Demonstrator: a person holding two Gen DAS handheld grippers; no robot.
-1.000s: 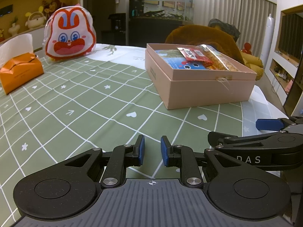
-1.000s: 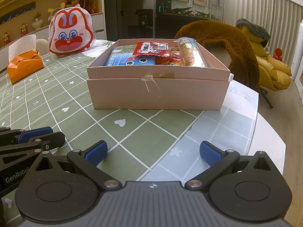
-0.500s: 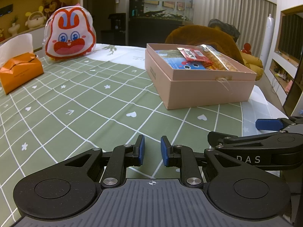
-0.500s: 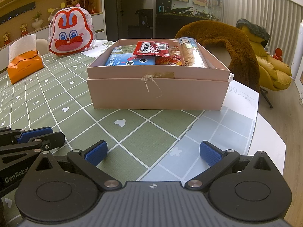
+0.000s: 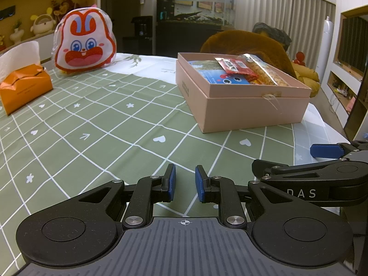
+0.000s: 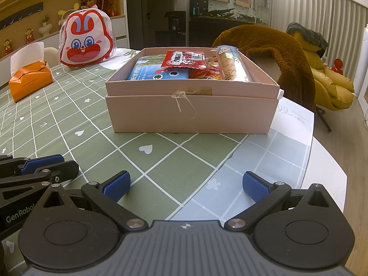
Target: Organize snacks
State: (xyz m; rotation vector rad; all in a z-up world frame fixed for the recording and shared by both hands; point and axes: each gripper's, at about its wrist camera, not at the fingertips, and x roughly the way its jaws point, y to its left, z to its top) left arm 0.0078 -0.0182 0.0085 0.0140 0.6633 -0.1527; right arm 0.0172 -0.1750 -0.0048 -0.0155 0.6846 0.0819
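We see the left gripper (image 5: 185,182) held low over the table, its blue pads drawn near together with a narrow gap and nothing between them. Just to its right, the right gripper (image 6: 185,185) sits at the same height with its fingers spread wide, also empty, facing the pink box (image 6: 192,112) straight ahead.

On the green checked tablecloth (image 5: 92,124) we find, from the left, an orange tissue box (image 5: 23,87), a rabbit-faced bag (image 5: 85,43) at the far edge, and the open pink box, which holds the snacks: a blue packet (image 6: 158,72), a red packet (image 6: 184,58) lying on top, and a long clear pack (image 6: 231,65) along the right wall. Behind the table stand a brown fleece-draped chair (image 6: 266,46) and a yellow armchair (image 6: 331,87).

Compared with a second ago, we notice no change: both grippers and every item sit where they were.
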